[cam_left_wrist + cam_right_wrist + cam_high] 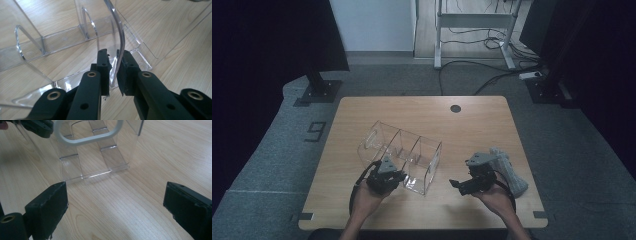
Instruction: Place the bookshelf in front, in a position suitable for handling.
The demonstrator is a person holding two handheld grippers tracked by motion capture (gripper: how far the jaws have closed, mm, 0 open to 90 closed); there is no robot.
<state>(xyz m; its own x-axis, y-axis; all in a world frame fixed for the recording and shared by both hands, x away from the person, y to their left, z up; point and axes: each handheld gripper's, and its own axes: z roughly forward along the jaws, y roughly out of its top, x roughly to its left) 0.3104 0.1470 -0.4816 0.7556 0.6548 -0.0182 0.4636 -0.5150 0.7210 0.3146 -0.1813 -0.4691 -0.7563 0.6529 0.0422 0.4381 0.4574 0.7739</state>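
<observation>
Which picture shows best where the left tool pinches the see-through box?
The left gripper view: the left tool has its jaws on either side of a curved wall of the see-through box, up close. The high view shows the whole box, with that spot small and dark. The right gripper view shows the box's end.

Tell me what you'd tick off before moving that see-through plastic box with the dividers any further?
1. Left claw straddles a wall of the clear plastic divided organiser: ok.
2. Its pads pressing that wall firmly: cannot tell; a narrow gap shows beside it.
3. Right claw open and holding nothing: ok.
4. Organiser resting on the light wooden table: ok.
5. Grey padded object behind the right claw lies apart from the organiser: ok.
</observation>
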